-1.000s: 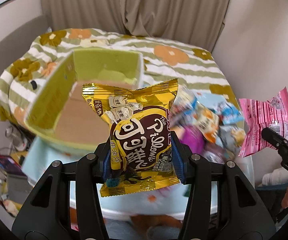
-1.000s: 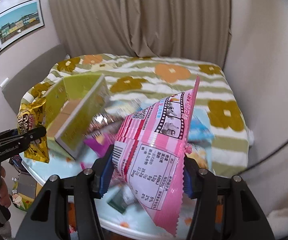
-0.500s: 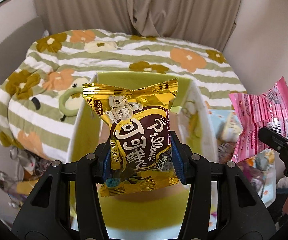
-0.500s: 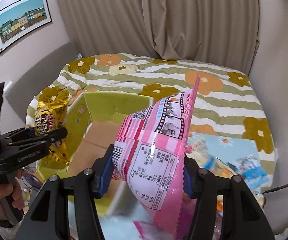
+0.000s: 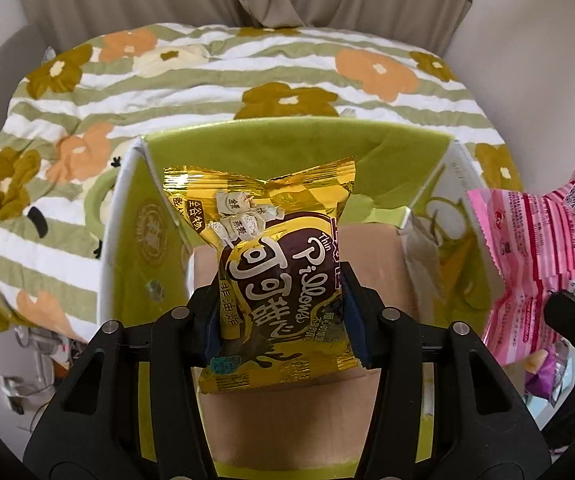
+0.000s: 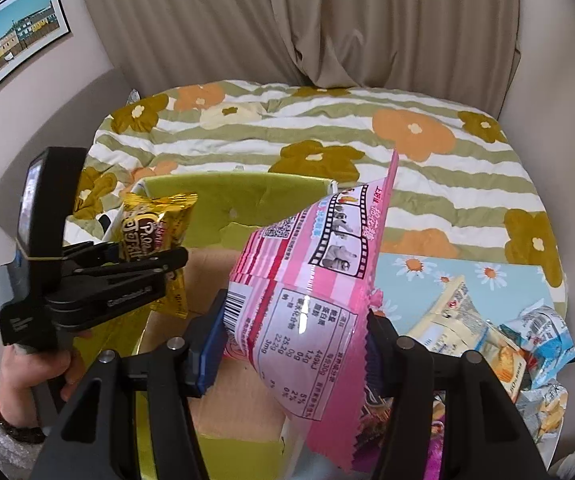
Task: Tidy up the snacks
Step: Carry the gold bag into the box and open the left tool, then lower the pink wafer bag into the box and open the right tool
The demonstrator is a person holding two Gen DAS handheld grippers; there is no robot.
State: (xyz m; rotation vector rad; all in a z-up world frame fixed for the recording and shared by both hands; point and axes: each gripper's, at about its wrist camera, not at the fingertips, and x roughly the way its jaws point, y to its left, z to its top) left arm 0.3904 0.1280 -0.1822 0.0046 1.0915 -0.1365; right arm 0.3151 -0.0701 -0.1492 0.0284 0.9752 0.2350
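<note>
My left gripper (image 5: 283,312) is shut on a gold and brown snack packet (image 5: 275,268), which hangs over the open green cardboard box (image 5: 287,140). The same gold packet (image 6: 155,240) shows in the right wrist view, pinched by the left gripper (image 6: 175,266) above the box's (image 6: 247,192) left side. My right gripper (image 6: 291,344) is shut on a pink snack packet (image 6: 307,288) held over the box's right part. That pink packet (image 5: 543,248) appears at the right edge of the left wrist view. The box floor is bare brown cardboard.
Several loose snack packets (image 6: 487,336) lie on a light blue daisy-print cloth (image 6: 419,280) right of the box. A striped flowered quilt (image 6: 407,128) covers the bed behind. Curtains (image 6: 327,20) and walls close the back. A person's hand (image 6: 35,364) holds the left gripper's handle.
Both grippers have swung left from the snack pile to above the box, each still holding its packet. The box now fills the view under the gold packet.
</note>
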